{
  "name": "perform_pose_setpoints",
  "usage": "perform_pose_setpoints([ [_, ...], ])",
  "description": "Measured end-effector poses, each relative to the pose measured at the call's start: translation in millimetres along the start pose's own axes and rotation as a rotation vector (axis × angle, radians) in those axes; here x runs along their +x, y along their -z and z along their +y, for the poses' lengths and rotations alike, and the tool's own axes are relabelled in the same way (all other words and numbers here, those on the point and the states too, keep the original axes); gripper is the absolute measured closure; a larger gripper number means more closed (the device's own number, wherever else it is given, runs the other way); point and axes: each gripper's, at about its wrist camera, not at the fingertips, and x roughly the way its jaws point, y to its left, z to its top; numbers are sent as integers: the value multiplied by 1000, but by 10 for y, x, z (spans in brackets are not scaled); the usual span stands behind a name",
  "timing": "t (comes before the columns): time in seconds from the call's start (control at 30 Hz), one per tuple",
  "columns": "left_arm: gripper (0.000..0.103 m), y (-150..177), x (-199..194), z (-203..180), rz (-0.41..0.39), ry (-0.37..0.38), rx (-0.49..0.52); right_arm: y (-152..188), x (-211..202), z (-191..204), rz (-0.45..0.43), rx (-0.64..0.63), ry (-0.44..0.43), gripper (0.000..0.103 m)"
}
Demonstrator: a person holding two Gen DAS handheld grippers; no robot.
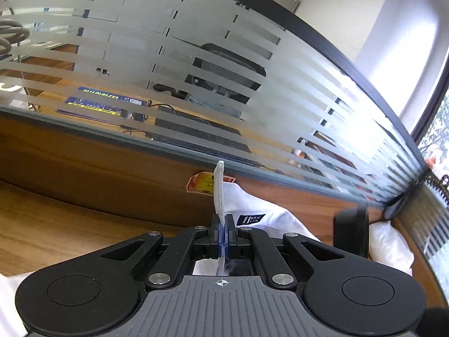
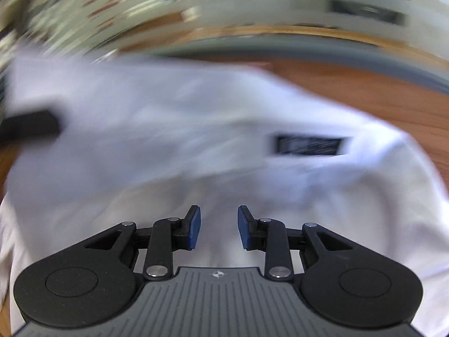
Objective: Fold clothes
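Soft white cloth shirt [image 2: 196,129], glossy wooden table [image 1: 56,219]

White shirt [image 2: 196,129], crumpled and unfolded, spread over the wooden desk [image 1: 56,224]; a dark rectangular label [image 2: 310,146] with pale lettering shows on its upper face; a ribbed hem strip [image 1: 219,193] stands upright, pinched at its lower end; the rest drapes toward the desk's striped glass partition [image 1: 252,106]; details blurred in the right wrist view.

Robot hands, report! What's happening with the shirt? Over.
Left gripper shut on white shirt edge. Right gripper open over it, view blurred. Nothing blocking.
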Motion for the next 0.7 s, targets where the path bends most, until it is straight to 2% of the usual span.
perform_pose_setpoints([
  [0.13,99,-25,6,-49,-1,17,24,44,217,221,9,-78,-19,70],
  [0.3,99,-47,-2,-98,-1,29,35,26,288,248,-40,-56,-12,70],
  [0.5,96,-13,36,-30,41,37,-12,5,372,279,-100,-30,-4,72],
  [0.53,89,9,-11,-3,44,27,-9,1,386,284,-110,-25,-2,72],
  [0.57,77,33,-65,27,46,14,-3,28,333,252,-93,-18,-9,71],
  [0.6,69,57,-118,56,48,2,3,54,279,219,-75,-12,-16,70],
  [0.63,55,81,-172,86,50,-10,8,75,207,164,-63,-4,-9,70],
  [0.67,47,105,-225,116,53,-22,14,112,99,128,-58,4,-1,69],
  [0.7,45,129,-278,146,55,-35,20,149,-8,92,-53,12,6,69],
])
